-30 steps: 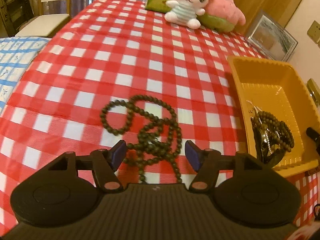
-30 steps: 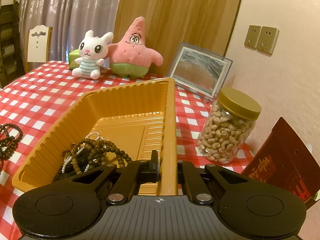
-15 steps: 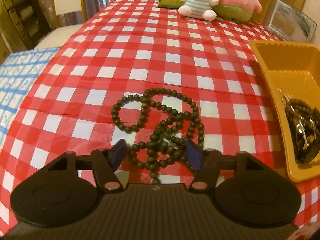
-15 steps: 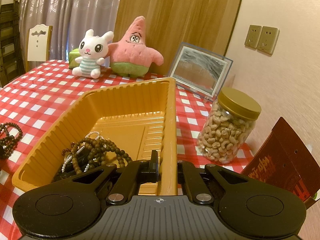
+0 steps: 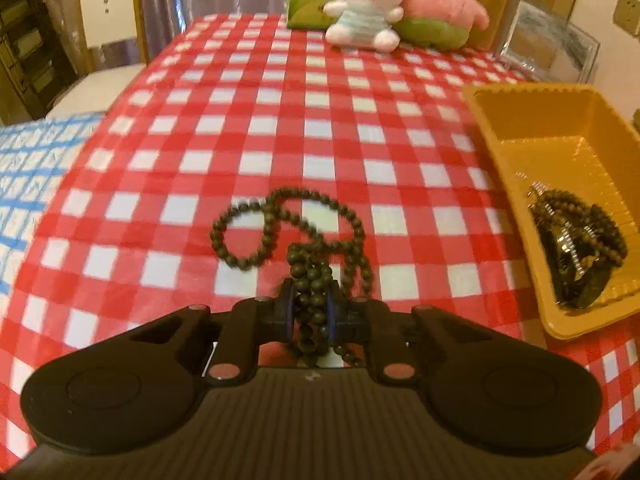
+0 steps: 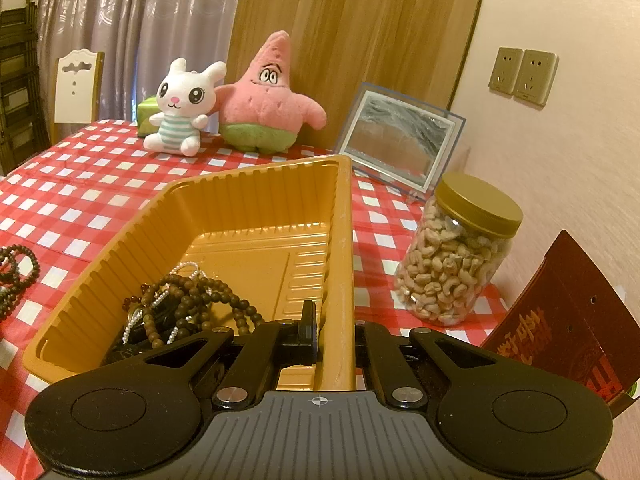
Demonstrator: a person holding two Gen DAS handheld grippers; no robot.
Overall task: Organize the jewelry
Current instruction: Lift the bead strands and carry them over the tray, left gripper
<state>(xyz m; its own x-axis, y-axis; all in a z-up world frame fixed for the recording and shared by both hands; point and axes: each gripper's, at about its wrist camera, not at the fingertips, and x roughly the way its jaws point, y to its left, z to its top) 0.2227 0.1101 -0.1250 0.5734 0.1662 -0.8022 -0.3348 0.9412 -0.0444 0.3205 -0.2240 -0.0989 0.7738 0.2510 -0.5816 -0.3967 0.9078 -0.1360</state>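
Observation:
A long dark bead necklace (image 5: 288,220) lies in loops on the red checked tablecloth. My left gripper (image 5: 310,314) is shut on a bunch of its beads at the near end. A yellow plastic tray (image 5: 496,140) stands to the right with several bead strings and a pearl strand (image 5: 572,236) in its near corner. My right gripper (image 6: 334,334) is shut on the tray's right wall (image 6: 340,240). The jewelry pile (image 6: 180,312) lies just left of it. Part of the necklace (image 6: 16,272) shows at the left edge of the right wrist view.
A white bunny plush (image 6: 180,112) and a pink star plush (image 6: 268,100) sit at the back. A picture frame (image 6: 400,140), a jar of cashews (image 6: 456,252) and a dark red box (image 6: 560,328) stand right of the tray. A chair (image 5: 108,12) is behind the table.
My left gripper has closed from wide open onto the bunched beads of the necklace. The right gripper has stayed clamped on the tray wall.

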